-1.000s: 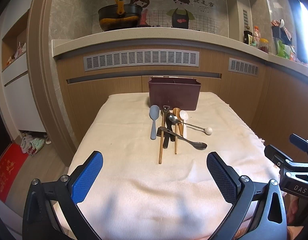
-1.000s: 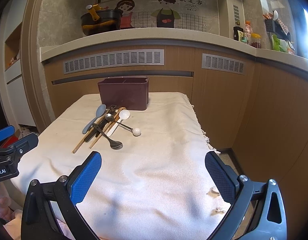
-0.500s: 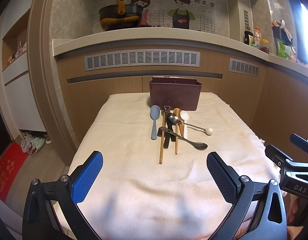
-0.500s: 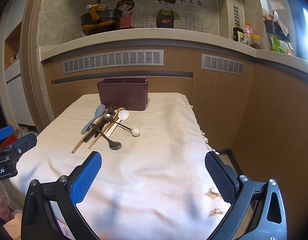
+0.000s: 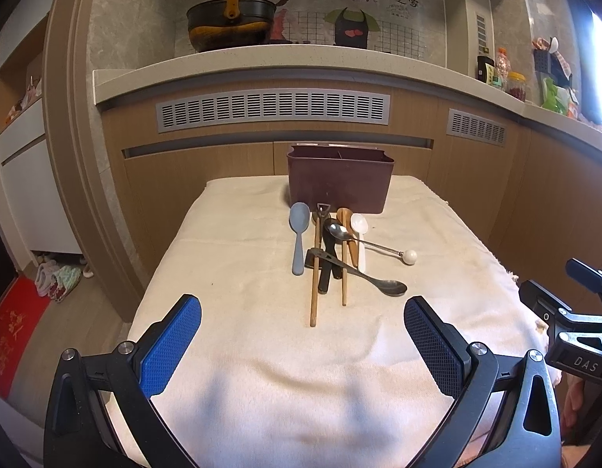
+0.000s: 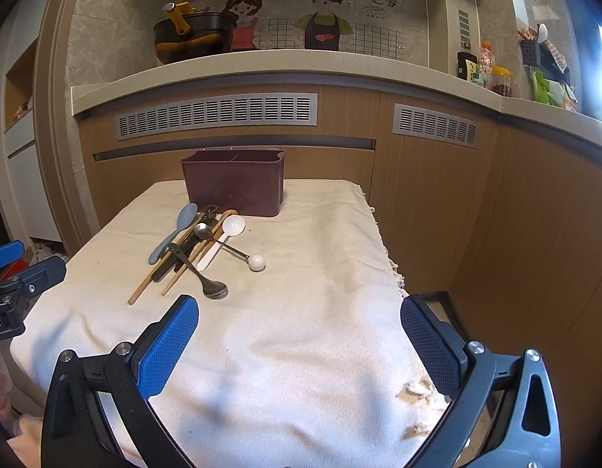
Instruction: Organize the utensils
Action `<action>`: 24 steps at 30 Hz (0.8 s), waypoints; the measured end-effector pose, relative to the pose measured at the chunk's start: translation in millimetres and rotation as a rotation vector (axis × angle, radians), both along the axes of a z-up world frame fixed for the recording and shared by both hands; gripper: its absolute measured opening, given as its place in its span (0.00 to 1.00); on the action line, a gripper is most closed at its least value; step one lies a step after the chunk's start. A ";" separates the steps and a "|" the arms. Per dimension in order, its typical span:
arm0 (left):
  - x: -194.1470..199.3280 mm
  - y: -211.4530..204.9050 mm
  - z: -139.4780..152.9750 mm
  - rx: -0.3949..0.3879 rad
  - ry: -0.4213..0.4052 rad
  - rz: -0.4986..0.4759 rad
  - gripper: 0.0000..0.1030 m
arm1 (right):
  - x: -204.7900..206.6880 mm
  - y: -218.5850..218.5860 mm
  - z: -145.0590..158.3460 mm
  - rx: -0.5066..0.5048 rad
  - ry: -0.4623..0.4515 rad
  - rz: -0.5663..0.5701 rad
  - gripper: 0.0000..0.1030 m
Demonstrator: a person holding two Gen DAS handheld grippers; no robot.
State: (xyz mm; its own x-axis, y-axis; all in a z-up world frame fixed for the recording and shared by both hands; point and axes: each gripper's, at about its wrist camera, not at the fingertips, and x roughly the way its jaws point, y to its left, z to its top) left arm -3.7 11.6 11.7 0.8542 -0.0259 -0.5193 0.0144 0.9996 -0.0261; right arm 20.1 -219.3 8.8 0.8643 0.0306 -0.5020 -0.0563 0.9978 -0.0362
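Observation:
A pile of utensils lies on the cream cloth in front of a maroon divided holder (image 5: 340,183) (image 6: 234,181). It includes a grey-blue spoon (image 5: 299,234) (image 6: 172,234), wooden chopsticks (image 5: 313,284) (image 6: 144,280), a dark metal spoon (image 5: 392,286) (image 6: 215,288), a white spoon (image 6: 232,226) and a steel spoon with a white ball end (image 5: 410,256) (image 6: 256,262). My left gripper (image 5: 301,335) hovers open over the near cloth, short of the pile. My right gripper (image 6: 299,335) is open too, to the right of the pile. Neither holds anything.
The cloth-covered table (image 5: 261,370) stands against a wooden counter front with vent grilles (image 5: 273,111). A black pot (image 5: 230,25) sits on the counter above. Jars and bottles (image 6: 484,70) line the right counter. The cloth's frayed right edge (image 6: 390,265) drops to the floor.
Both grippers have drifted very slightly; the utensils and the holder have not moved.

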 end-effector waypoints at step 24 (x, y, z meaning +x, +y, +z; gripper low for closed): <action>156.3 52.3 -10.1 -0.027 0.065 -0.017 1.00 | 168.3 47.1 -49.7 -0.145 0.285 0.272 0.65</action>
State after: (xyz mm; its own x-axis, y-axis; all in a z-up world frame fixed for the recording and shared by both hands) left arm 152.6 63.9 1.6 0.8180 -0.0552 -0.5725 0.0292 0.9981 -0.0545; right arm 188.4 -172.2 -40.9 0.6605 0.1501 -0.7357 -0.3452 0.9308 -0.1200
